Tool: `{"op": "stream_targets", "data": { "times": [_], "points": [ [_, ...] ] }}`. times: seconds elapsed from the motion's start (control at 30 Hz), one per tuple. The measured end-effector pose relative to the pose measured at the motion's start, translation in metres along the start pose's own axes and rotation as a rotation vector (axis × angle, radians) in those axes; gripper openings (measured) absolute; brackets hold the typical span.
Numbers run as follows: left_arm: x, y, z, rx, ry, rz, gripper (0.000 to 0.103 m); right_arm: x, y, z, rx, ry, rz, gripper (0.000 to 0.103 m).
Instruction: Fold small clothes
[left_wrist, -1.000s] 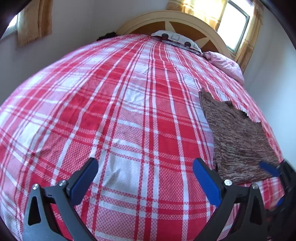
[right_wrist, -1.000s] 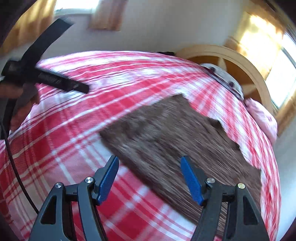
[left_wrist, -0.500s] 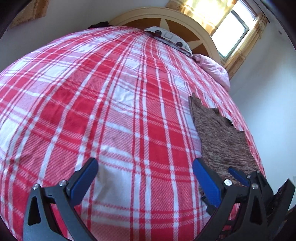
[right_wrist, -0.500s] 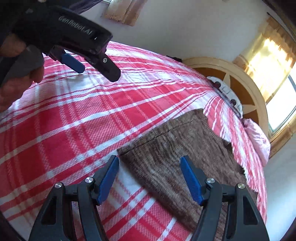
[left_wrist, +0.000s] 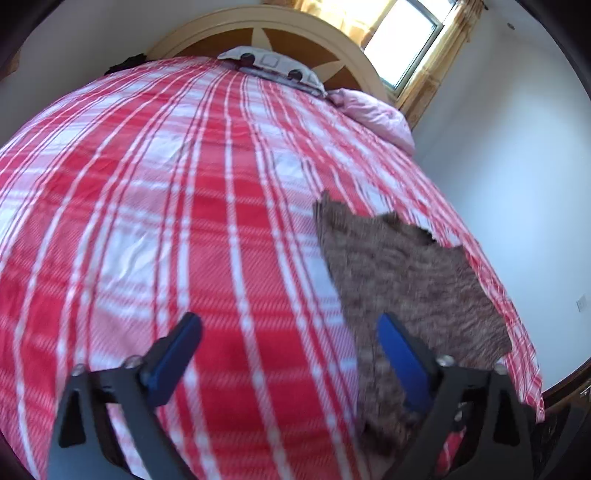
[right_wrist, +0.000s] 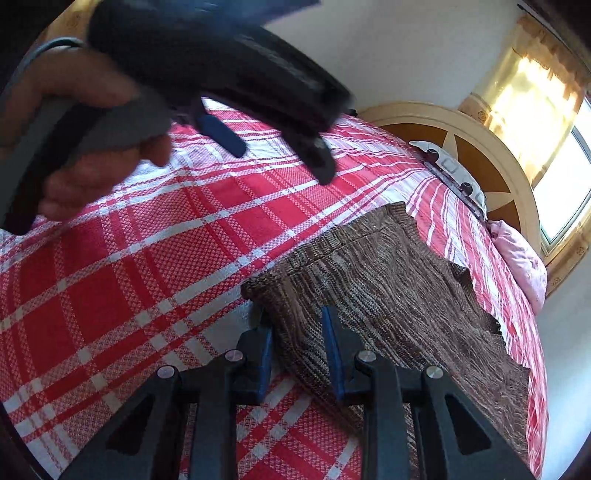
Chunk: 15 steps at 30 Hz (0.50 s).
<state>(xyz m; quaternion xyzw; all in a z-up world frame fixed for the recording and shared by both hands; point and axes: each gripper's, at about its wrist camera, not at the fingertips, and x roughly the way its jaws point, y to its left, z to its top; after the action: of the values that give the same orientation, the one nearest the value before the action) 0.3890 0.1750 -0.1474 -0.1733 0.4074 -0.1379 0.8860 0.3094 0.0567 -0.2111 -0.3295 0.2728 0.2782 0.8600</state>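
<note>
Pinching brown knit garment (right_wrist: 388, 295), right hand-held gripper (right_wrist: 297, 332)

Bright daylight from the window (left_wrist: 406, 48), fisheye-bent edges, left wrist view motion-blurred

Red-and-white plaid bed (left_wrist: 184, 206), brown knit garment (left_wrist: 406, 273) lying flat, pink pillow (left_wrist: 373, 110) by headboard (left_wrist: 295, 26)

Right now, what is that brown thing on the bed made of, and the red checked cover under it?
The brown garment looks like knitted yarn, probably wool or acrylic: ribbed rows and a fuzzy, matte surface show. The red plaid cover looks like woven cloth, perhaps cotton: a fine waffle-like weave shows, with no shine.
</note>
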Motion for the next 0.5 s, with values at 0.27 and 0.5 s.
{"op": "stream_targets", "data": {
  "times": [0.27,0.5],
  "points": [
    [0.041,-0.008,0.034,0.014,0.003,-0.148,0.087,0.001,-0.001,-0.002,0.022,-0.006,0.002,0.026],
    [0.078,-0.022,0.047,0.029,0.075,-0.178,0.077,0.001,0.000,-0.003,0.023,-0.010,-0.009,0.026]
  ]
}}
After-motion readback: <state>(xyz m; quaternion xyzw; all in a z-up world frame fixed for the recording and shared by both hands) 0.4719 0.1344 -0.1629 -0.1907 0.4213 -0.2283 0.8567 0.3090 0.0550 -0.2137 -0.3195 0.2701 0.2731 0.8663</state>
